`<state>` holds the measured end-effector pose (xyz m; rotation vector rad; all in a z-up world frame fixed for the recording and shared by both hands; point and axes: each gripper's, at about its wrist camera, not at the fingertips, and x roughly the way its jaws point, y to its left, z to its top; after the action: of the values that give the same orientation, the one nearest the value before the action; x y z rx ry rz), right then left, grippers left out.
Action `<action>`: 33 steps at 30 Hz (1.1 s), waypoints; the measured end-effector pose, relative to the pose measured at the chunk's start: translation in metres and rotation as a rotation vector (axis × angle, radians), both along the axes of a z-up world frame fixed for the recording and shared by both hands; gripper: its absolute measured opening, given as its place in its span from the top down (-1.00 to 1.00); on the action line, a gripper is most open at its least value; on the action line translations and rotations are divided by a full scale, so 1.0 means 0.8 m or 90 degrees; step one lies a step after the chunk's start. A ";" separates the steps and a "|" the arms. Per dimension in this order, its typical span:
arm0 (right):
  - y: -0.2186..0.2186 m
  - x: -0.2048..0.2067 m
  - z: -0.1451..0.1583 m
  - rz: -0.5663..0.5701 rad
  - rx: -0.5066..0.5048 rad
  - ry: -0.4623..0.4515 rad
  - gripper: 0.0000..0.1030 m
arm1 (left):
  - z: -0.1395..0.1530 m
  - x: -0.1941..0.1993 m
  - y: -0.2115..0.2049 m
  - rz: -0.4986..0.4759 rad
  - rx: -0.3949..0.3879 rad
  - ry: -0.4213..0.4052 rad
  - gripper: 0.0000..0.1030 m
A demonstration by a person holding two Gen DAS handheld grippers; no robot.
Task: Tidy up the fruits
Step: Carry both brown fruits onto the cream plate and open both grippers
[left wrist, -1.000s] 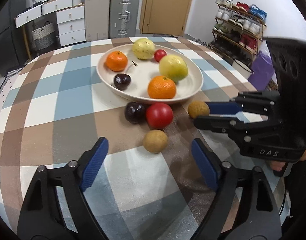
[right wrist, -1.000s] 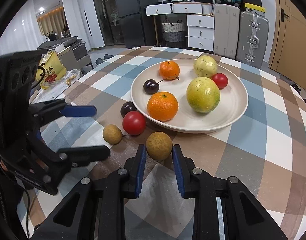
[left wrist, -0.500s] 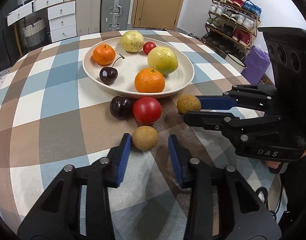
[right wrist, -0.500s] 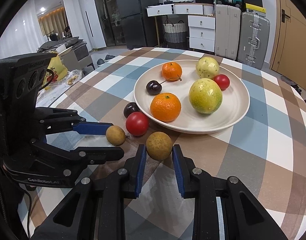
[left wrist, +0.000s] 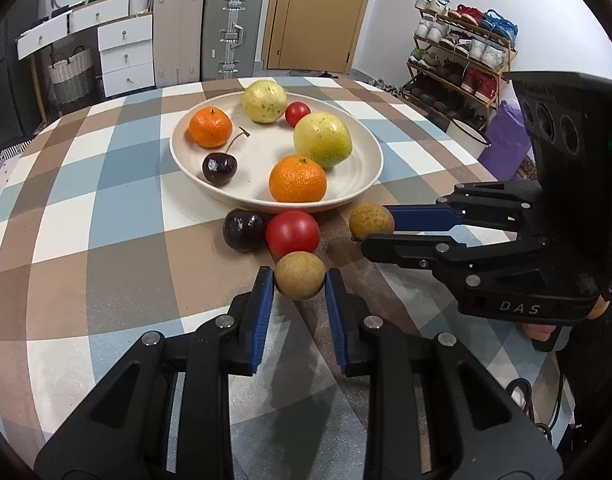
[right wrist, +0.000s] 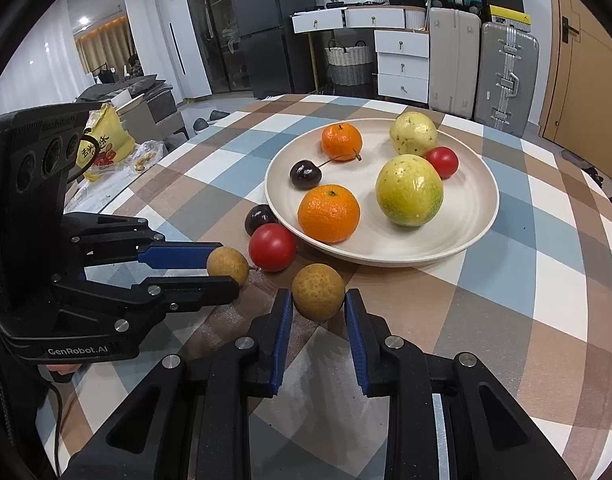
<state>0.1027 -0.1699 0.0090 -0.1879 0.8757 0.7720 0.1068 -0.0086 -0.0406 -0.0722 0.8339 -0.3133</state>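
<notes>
Brown longan now clamped in left gripper, open a second ago; right gripper grips another longan.

The desk wears a checked cloth of brown, pale blue, grey and white squares. The plate is cream. On it lie 2 bright oranges, 2 yellow-green speckled fruits, 1 small red tomato and 1 dark purple cherry. Beside the plate sit a glossy dark plum and a red tomato. The 2 longans are tan-brown. Both grippers are black with blue pads.
</notes>
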 end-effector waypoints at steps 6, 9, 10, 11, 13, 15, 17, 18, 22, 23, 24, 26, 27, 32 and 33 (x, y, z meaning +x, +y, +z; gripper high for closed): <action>-0.006 0.000 0.010 -0.010 0.023 -0.016 0.47 | 0.013 -0.007 0.006 0.015 -0.008 -0.035 0.54; -0.012 0.001 0.017 -0.020 0.037 -0.025 0.47 | 0.018 -0.008 0.010 0.031 -0.003 -0.048 0.54; -0.014 0.001 0.019 -0.022 0.040 -0.027 0.47 | 0.020 -0.009 0.011 0.035 -0.003 -0.052 0.54; -0.017 0.003 0.021 -0.026 0.044 -0.030 0.47 | 0.021 -0.009 0.012 0.042 -0.005 -0.056 0.54; -0.020 0.004 0.026 -0.035 0.045 -0.037 0.47 | 0.025 -0.011 0.015 0.052 -0.009 -0.062 0.54; -0.023 0.004 0.030 -0.040 0.050 -0.042 0.47 | 0.030 -0.013 0.016 0.061 -0.011 -0.075 0.54; -0.029 0.005 0.040 -0.051 0.065 -0.051 0.47 | 0.036 -0.014 0.018 0.070 -0.011 -0.086 0.54; -0.029 0.005 0.040 -0.051 0.065 -0.051 0.47 | 0.040 -0.015 0.020 0.077 -0.011 -0.093 0.54; -0.041 0.014 0.056 -0.080 0.079 -0.058 0.47 | 0.055 -0.015 0.027 0.106 -0.004 -0.117 0.54; -0.045 0.017 0.060 -0.086 0.085 -0.058 0.47 | 0.059 -0.015 0.028 0.109 -0.007 -0.120 0.54; -0.048 0.019 0.063 -0.092 0.087 -0.059 0.47 | 0.062 -0.014 0.029 0.112 -0.008 -0.122 0.54; -0.052 0.022 0.069 -0.100 0.087 -0.063 0.47 | 0.068 -0.011 0.029 0.116 -0.008 -0.127 0.54; -0.053 0.025 0.072 -0.103 0.085 -0.064 0.47 | 0.071 -0.009 0.028 0.119 -0.004 -0.132 0.54; -0.057 0.036 0.083 -0.113 0.086 -0.074 0.47 | 0.081 0.003 0.024 0.116 -0.006 -0.136 0.54; -0.057 0.038 0.085 -0.113 0.085 -0.075 0.47 | 0.082 0.007 0.022 0.116 -0.005 -0.138 0.54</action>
<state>0.1330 -0.2155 0.0767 -0.0359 0.7165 0.6438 0.1125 0.0091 0.0250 -0.1184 0.6061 -0.1493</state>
